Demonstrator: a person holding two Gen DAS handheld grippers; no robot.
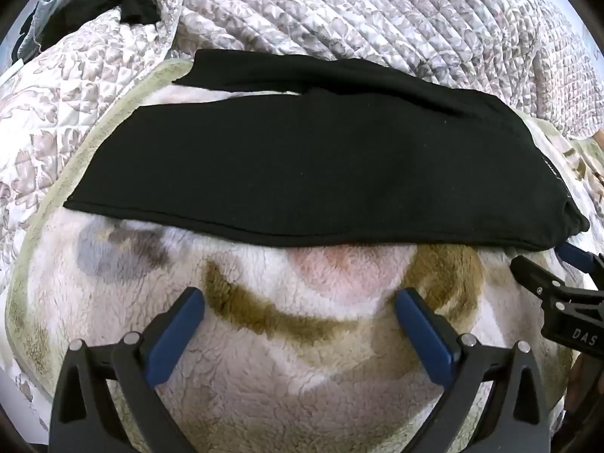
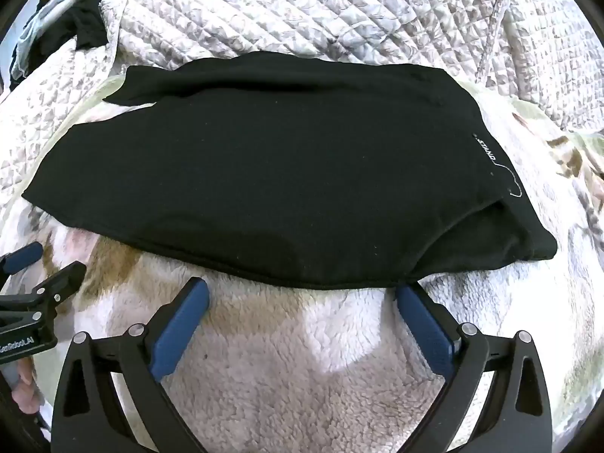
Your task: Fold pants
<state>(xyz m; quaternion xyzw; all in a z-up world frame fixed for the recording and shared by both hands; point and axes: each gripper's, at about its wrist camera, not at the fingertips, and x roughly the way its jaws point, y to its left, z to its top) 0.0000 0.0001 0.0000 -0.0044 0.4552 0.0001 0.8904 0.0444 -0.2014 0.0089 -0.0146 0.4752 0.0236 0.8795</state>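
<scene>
FREE: bare strip of the fluffy white-and-brown fleece blanket (image 1: 302, 358) in front of both wide-open grippers | BLOCK: folded black fabric pants (image 2: 264, 173) lie straight ahead across the blanket | SIDES: left gripper (image 1: 300, 302) and right gripper (image 2: 302, 294) work close together | FAR: rumpled quilted floral bedspread (image 1: 377, 19) rises behind the pants

Folded black pants (image 2: 264, 173) lie on a fleece blanket (image 2: 302, 358); the right gripper (image 2: 302, 298) hangs spread wide just before their near hem, holding nothing.
</scene>
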